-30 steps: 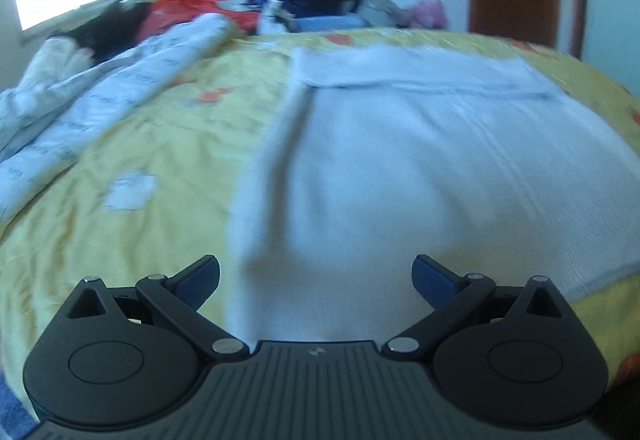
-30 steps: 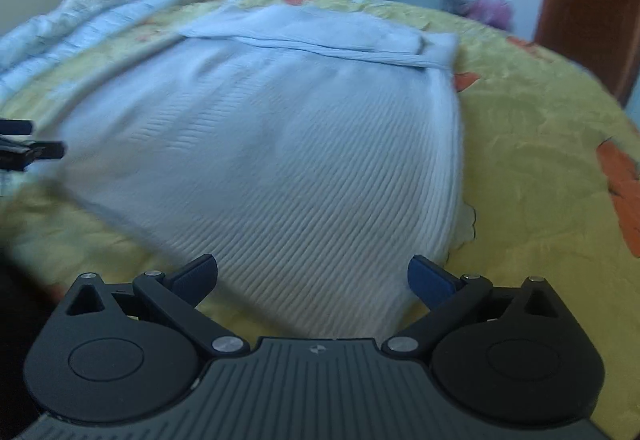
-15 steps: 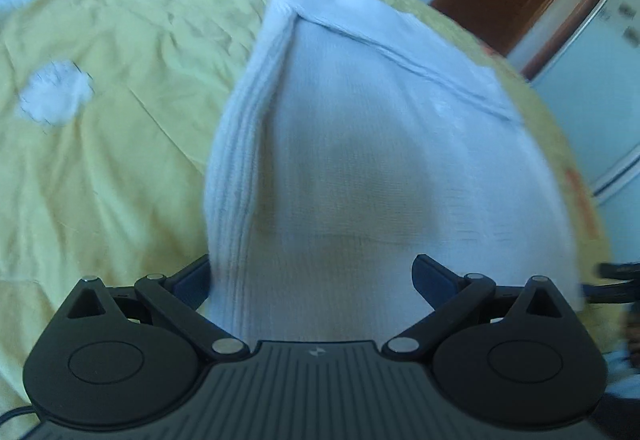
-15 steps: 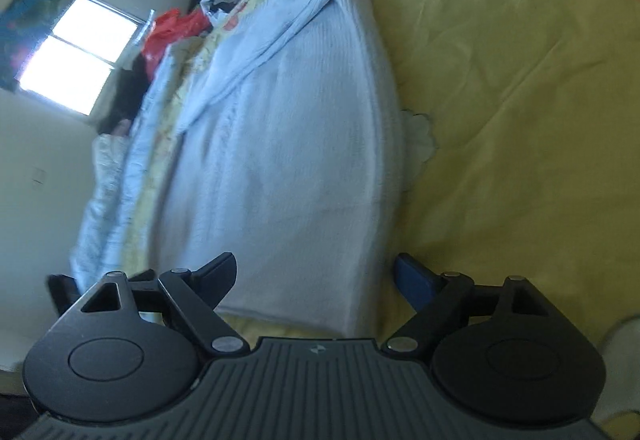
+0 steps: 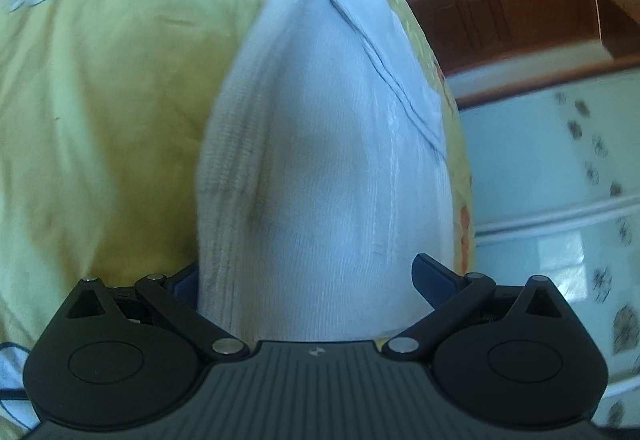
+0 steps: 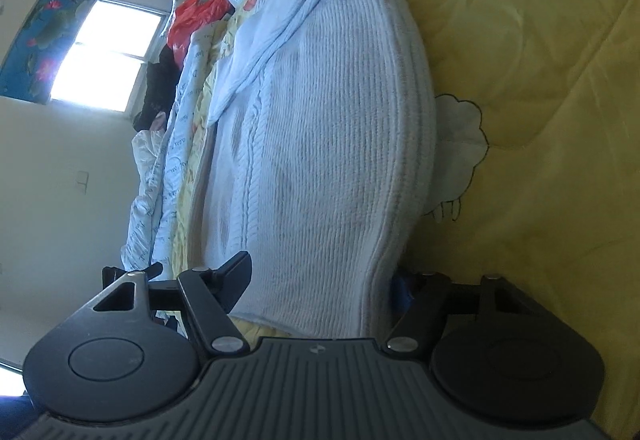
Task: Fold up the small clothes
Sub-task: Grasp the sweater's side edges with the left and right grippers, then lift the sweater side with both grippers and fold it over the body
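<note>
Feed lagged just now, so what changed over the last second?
Both claws rolled sideways and closed in on the near hem of the white sweater. The right claw has been closing, with the hem between its fingers, not clearly pinched. The left claw straddles its corner. The sweater still lies flat on the yellow bedspread.

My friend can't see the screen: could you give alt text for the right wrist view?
A white knitted garment lies on a yellow bedspread, its near hem between the right tongs. A bright window and piled clothes lie beyond.
</note>
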`<state>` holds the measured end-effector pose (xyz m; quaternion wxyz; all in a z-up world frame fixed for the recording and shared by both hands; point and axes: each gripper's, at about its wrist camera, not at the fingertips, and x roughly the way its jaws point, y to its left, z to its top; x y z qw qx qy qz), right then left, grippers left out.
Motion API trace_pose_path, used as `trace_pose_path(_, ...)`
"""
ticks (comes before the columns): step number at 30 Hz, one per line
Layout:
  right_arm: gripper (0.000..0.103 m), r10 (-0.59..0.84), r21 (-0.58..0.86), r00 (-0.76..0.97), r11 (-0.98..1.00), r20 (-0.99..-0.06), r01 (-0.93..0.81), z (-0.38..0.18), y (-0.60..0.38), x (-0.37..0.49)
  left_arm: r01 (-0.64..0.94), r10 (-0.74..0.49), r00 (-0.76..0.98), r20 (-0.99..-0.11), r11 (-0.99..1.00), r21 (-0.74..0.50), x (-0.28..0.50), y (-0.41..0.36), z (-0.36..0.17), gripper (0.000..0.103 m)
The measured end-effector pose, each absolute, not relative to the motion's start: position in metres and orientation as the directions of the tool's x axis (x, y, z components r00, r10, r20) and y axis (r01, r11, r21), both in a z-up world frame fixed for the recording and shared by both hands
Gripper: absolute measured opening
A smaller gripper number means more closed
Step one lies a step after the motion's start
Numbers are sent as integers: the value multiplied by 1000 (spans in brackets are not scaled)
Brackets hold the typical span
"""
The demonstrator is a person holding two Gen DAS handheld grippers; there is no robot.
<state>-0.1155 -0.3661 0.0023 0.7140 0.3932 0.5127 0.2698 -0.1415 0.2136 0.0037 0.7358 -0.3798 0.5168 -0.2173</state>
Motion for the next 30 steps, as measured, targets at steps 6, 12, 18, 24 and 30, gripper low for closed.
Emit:
trace_pose_path(6, 72, 788, 839, 336, 544, -517, 15, 1, -367, -119, -6, -694, 343, -633, 672, -740, -138, 202, 8, 92)
trace_pose_path(12, 47, 771, 826, 349, 564, -533, 13, -3, -370, -125, -82, -652, 343, -676, 696, -714, -141, 226, 0, 34)
trace_pose_path(18, 12, 715, 754, 345, 657, -609, -30, 3, -357, -127, -41, -577, 331, -747, 782, -622, -131, 210, 7, 12)
trace_pose_path(24, 12, 772, 818, 393, 569, -499, -80, 23, -364, -126, 21, -580, 399, -711, 780, -625, -131, 218, 34, 10)
trace_pose_path(30, 12, 802, 869, 461, 480, -379, -121, 46, -375, -100, 99, -616, 504, -605, 738, -668, -106, 218, 72, 10)
